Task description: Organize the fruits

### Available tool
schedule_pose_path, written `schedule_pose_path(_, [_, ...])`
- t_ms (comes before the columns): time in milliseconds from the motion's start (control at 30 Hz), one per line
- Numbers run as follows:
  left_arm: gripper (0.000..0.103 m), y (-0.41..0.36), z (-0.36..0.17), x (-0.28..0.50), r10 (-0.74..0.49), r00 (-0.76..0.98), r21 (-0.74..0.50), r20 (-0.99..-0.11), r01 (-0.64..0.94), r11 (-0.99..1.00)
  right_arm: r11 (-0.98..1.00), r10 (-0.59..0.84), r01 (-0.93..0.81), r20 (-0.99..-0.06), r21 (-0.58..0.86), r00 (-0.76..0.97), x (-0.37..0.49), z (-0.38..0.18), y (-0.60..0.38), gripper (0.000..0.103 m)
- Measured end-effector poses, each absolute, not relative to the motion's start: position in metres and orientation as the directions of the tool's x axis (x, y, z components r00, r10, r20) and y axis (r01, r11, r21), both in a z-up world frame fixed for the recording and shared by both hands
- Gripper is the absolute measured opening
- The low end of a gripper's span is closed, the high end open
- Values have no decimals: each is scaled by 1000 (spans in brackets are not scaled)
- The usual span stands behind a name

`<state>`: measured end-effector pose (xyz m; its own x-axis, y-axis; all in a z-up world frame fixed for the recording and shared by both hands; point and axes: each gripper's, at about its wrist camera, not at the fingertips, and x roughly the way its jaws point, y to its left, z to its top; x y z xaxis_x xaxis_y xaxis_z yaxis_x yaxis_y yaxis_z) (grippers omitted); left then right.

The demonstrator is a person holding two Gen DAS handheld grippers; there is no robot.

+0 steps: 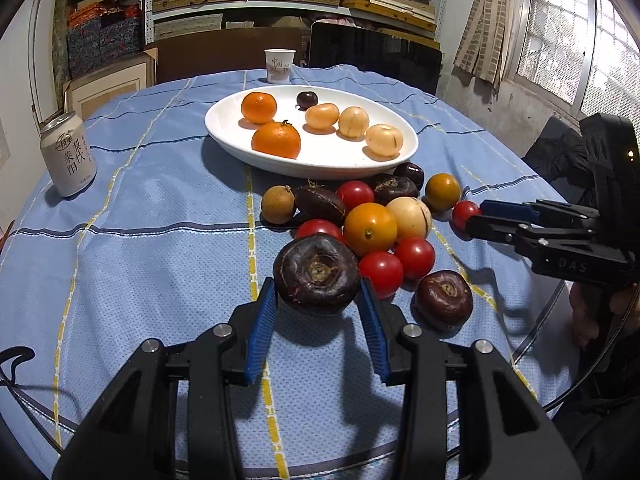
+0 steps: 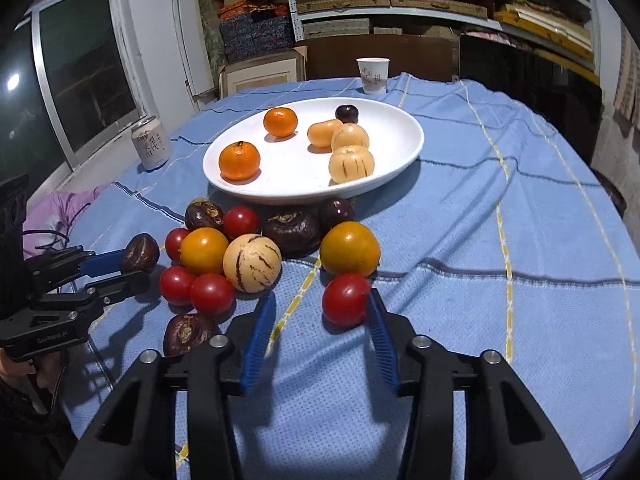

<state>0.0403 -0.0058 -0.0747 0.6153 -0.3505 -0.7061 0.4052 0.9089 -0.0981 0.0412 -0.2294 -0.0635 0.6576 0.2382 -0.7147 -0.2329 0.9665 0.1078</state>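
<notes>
While both grippers point down at the pile of fruit near the middle of the counter (image 1: 120, 264), each one has a fruit between its fingers. The left gripper (image 1: 318, 300) is clamped on a dark water chestnut (image 1: 316, 274), with a blue pad on each side. It looks hard and bumpy, so it should stay put when squeezed across its wide middle.

The right gripper (image 2: 322, 316) has a cherry tomato (image 2: 346, 299) between its fingers. The right pad touches it, but there is a gap at the left pad, so it is not squeezed yet. The tomato looks smooth, light and soft, so it may slip or squash; a gentle hold across its round middle seems best.

The white plate (image 1: 224, 136) sits just behind the pile, toward the far edge, with oranges and pale fruits in it.
</notes>
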Motion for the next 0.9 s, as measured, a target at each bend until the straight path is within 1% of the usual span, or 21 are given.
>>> schedule_pose_path(333, [40,-5,-76,41,-356,613,-106,-705,405,908,978,181,-197,-745,68,642,55,-69,-230,45])
schedule_pose_path(433, [40,-5,-76,41,-357,613,-107,-705,406,908,981,176,-178,-756,80,631,59,-71,-234,44])
schedule_pose_path(500, [40,-5,-76,42,-357,613,-108,-705,406,908,982,165,-174,-763,70,625,60,-73,-234,42])
schedule_pose_path(567, [40,-5,-76,41,-356,613,-106,-705,406,908,985,139,-169,-783,44,607,63,-77,-232,36])
schedule_pose_path(633, [40,-6,-76,42,-357,613,-107,-705,406,908,987,121,-160,-792,30,598,65,-79,-232,34])
schedule_pose_path(733, [40,-6,-76,42,-357,612,-106,-706,406,908,985,86,-172,-790,-24,607,65,-78,-227,36])
schedule_pose_path(900, [40,-5,-76,41,-357,614,-106,-704,406,908,978,82,-204,-804,-49,588,68,-79,-222,36])
